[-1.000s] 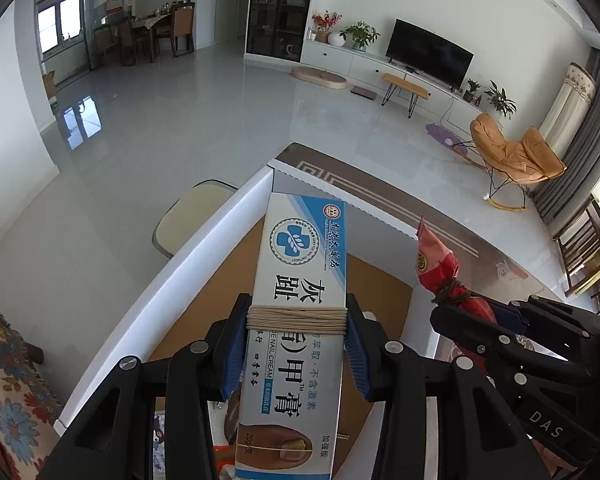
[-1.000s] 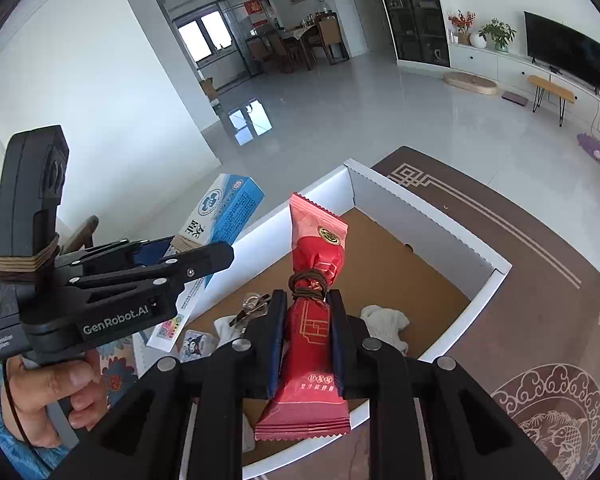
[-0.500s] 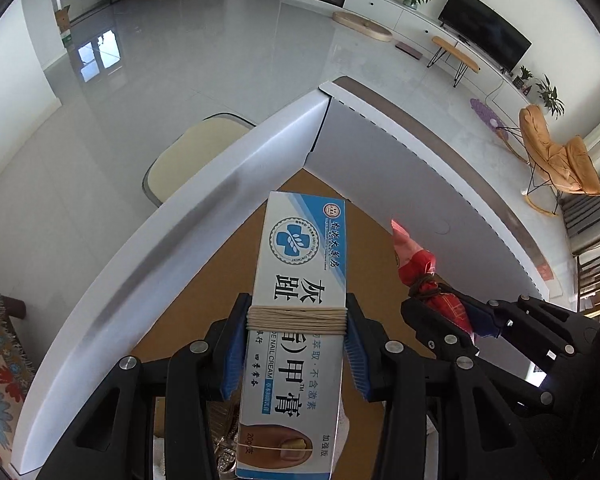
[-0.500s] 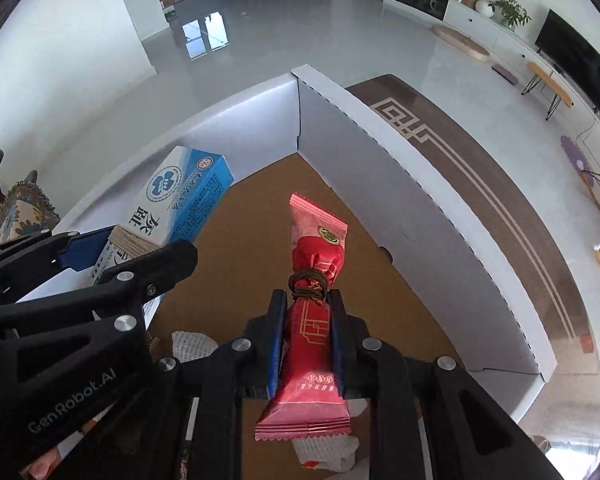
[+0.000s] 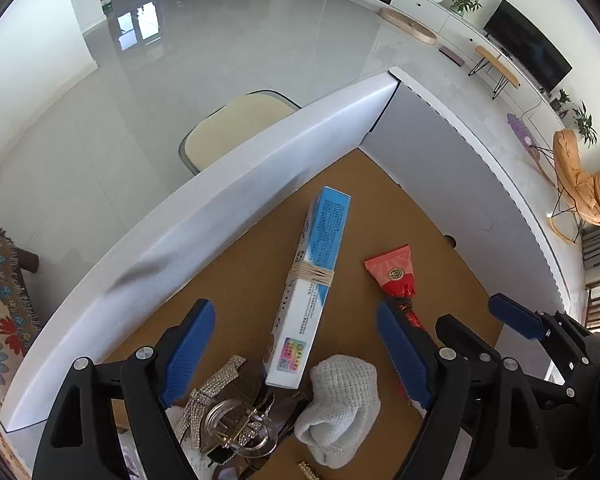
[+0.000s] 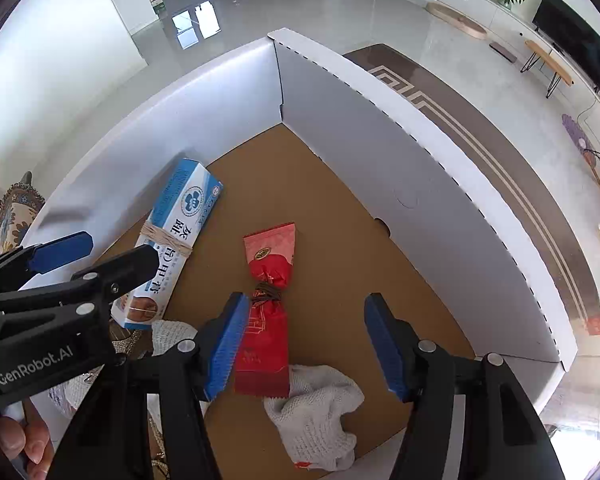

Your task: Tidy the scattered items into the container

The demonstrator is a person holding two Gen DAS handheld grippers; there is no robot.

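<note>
In the white box (image 6: 420, 168), the "灰甲膏" carton (image 6: 176, 236) lies below a "GenRobot.AI" left gripper (image 5: 296, 352) and right gripper (image 6: 304, 344), both spread wide.

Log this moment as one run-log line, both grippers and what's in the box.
left gripper: open | right gripper: open | cream box: lying in container | red packet: lying in container

Glossy grey floor (image 5: 220, 40) (window glare), television (image 5: 528, 50), orange rocking chair (image 5: 584, 184).

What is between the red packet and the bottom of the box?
Mostly nothing: the red packet lies on the box's brown floor, but its near end rests on a white knitted cloth. The right claw is open around it.
</note>
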